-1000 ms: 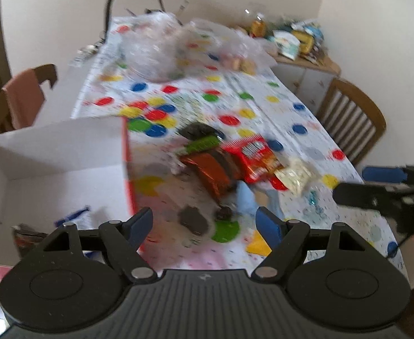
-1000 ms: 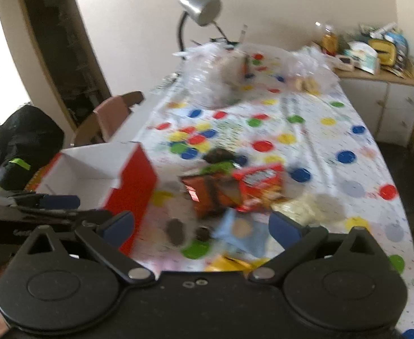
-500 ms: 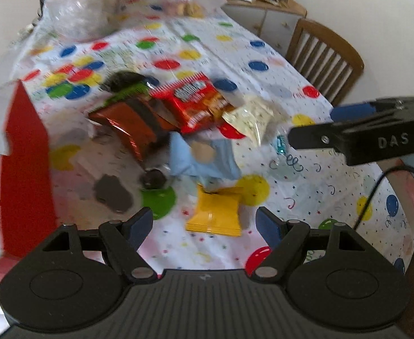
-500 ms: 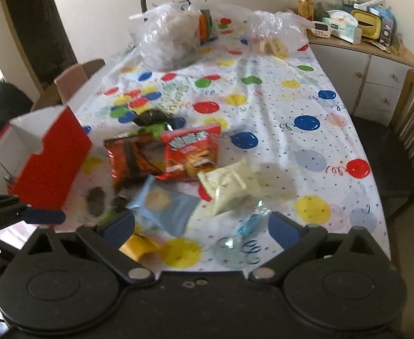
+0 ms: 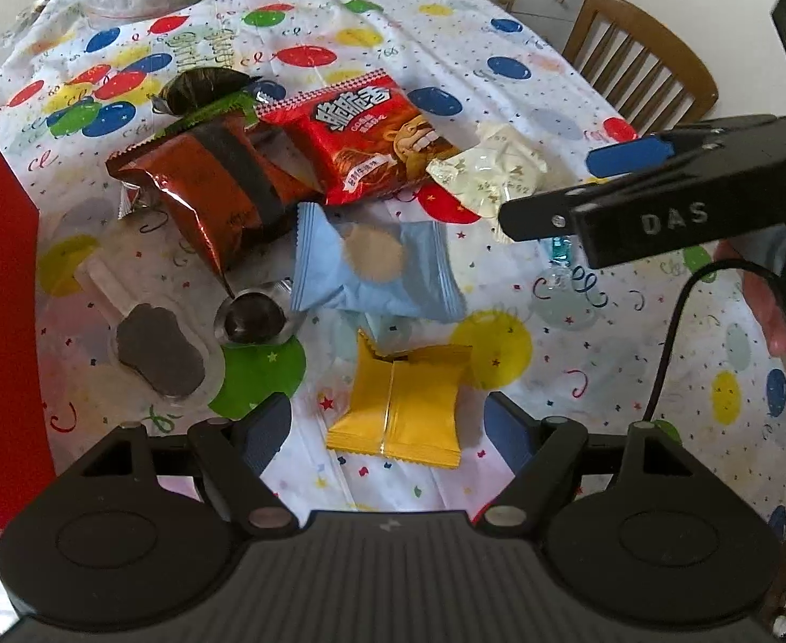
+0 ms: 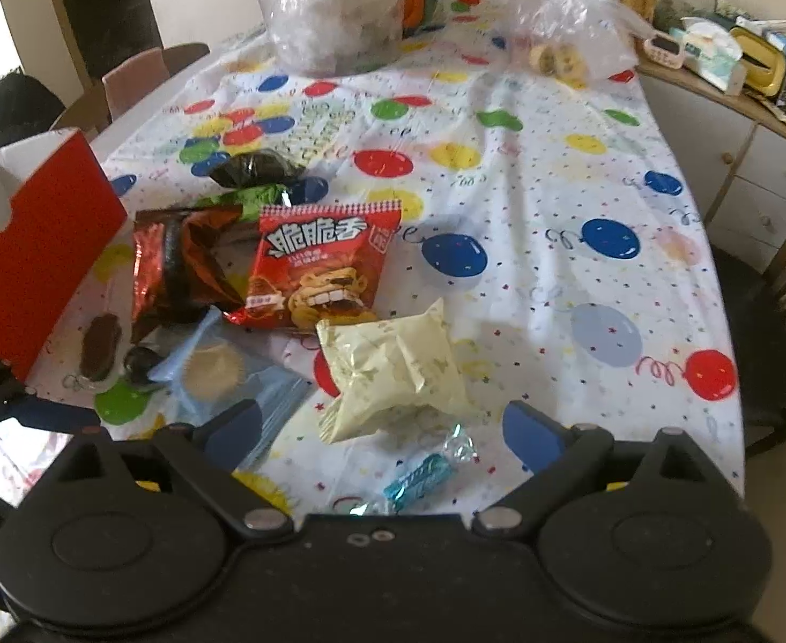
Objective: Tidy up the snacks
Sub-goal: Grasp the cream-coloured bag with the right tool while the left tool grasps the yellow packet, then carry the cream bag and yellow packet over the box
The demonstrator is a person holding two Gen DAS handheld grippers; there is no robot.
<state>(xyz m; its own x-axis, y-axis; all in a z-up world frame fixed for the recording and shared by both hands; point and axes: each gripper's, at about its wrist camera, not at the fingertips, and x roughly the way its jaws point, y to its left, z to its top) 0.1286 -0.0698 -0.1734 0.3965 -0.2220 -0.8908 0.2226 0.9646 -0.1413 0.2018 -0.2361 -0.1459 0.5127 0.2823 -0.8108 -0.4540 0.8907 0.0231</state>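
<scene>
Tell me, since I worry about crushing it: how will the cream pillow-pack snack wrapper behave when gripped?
The cream crinkled pillow-pack wrapper looks puffed and creased, so it probably dents easily and feels light. Its glossy film may slip between the fingers of the open right tool, so pinching a sealed end seems safer.

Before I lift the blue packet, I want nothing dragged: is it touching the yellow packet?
Touching. The left wrist view shows the blue packet's lower edge overlapping the top corner of the yellow packet, with no tablecloth between.

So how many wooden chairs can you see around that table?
3, possibly more hidden. One slatted chair stands at the table's right side, and two chairs, one with a pinkish back, stand at its far left, beyond the red box.
</scene>
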